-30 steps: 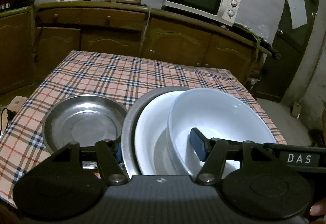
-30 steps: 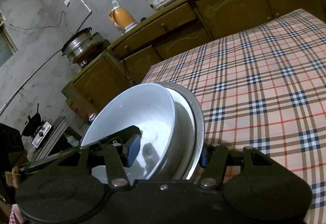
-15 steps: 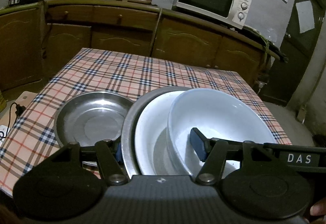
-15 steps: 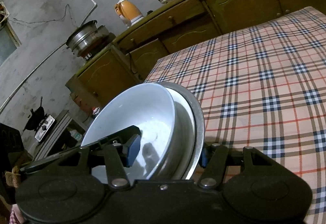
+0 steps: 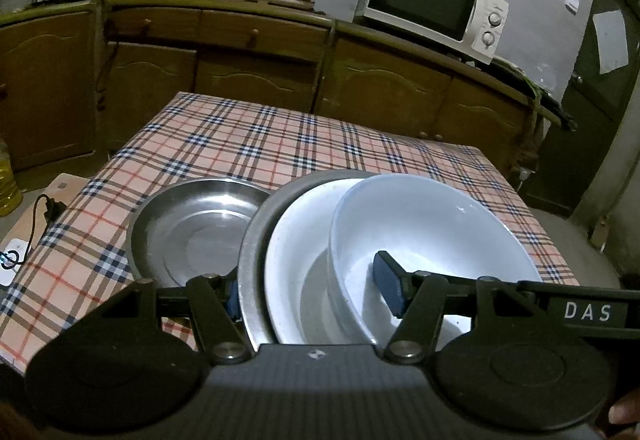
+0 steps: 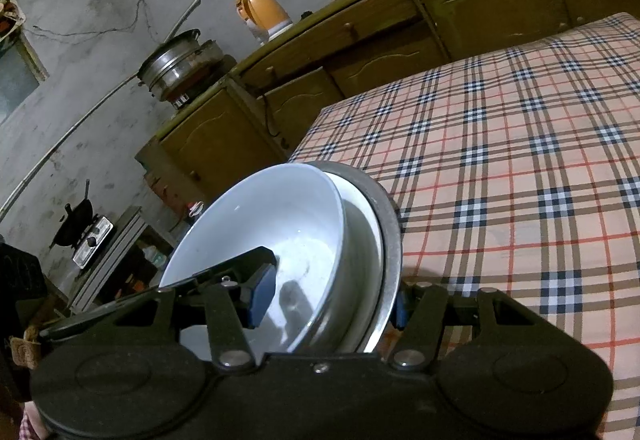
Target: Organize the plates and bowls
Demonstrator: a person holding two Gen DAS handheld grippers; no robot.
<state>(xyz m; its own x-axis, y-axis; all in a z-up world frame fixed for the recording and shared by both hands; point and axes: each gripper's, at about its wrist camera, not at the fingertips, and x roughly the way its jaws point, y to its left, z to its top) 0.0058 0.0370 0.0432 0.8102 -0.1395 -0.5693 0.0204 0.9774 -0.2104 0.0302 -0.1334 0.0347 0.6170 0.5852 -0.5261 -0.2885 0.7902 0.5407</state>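
Already most of the gathering looks done: from the left of the plaid tablecloth (image 5: 248, 143), a lone steel plate (image 5: 200, 228) lies flat near the table's front edge, and just to its right a nested stack is held tilted above the cloth. That stack is a white bowl (image 5: 432, 224) sitting in a white plate (image 5: 296, 260), which in turn sits in a second steel dish (image 5: 256, 236) whose grey rim wraps the outside. The left gripper (image 5: 316, 296) is clamped across the stack's near edge, one blue pad behind the steel rim and the other inside the bowl. Further right, the right gripper (image 6: 328, 300) pinches the same stack from its own side, one pad pressed within the bowl and the other tucked behind the steel rim. What remains, I would judge, is to bring the stack and the single steel plate together, or set the stack down neatly. The bowl looks glossy, smooth and deep, its inside clean; the steel pieces are dull with faint reflections. Beyond the table stand wooden cabinets (image 5: 256, 59) bearing a microwave (image 5: 432, 3).
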